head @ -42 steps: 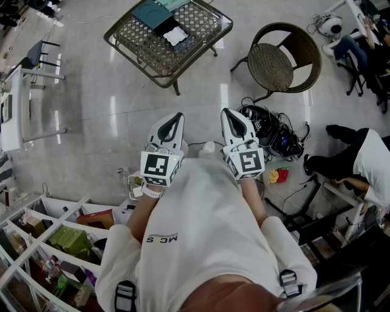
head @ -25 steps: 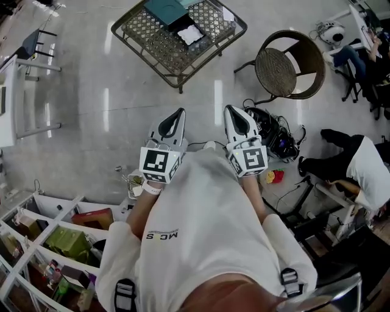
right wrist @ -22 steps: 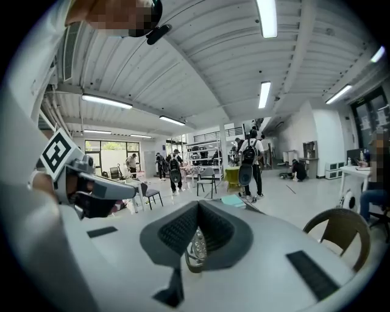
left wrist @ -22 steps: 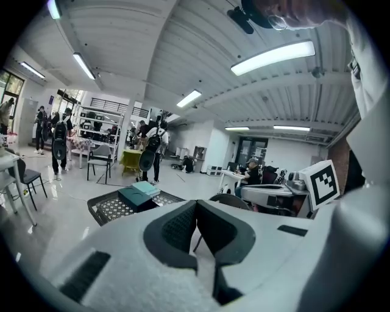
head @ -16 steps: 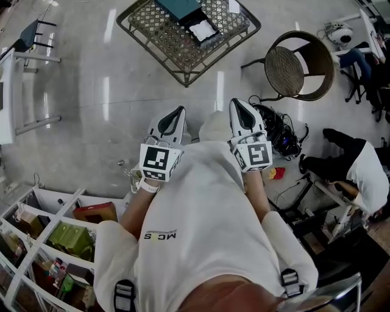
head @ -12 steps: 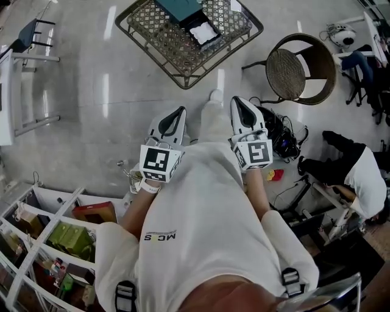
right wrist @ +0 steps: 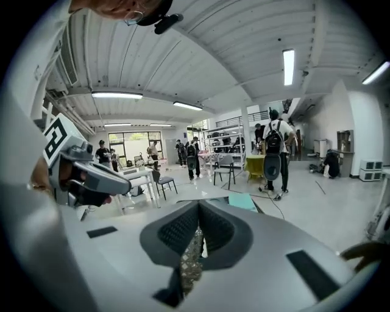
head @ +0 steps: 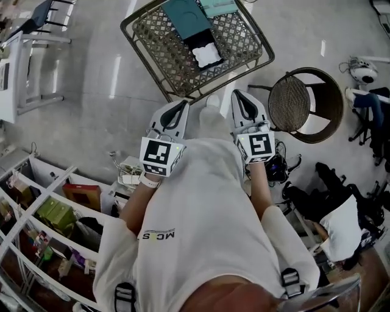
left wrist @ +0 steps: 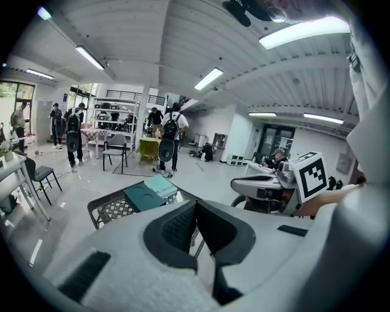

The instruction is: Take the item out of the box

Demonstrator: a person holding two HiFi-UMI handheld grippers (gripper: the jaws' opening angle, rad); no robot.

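A lattice-topped metal table stands ahead on the floor. On it lie a dark teal box and, beside it, an open black box with a white item inside. A lighter teal box sits at the table's far end. My left gripper and right gripper are held side by side at chest height, short of the table's near edge. Both are shut with nothing between the jaws. In the left gripper view the table and teal box show beyond the jaws.
A round wicker chair stands right of the table, with cables and bags below it. White shelving full of goods lines the left. A white desk and chair are at far left. Several people stand in the distance.
The table with the boxes has come much closer, from the far top of the view to just ahead of the grippers. Both grippers stay shut and side by side.
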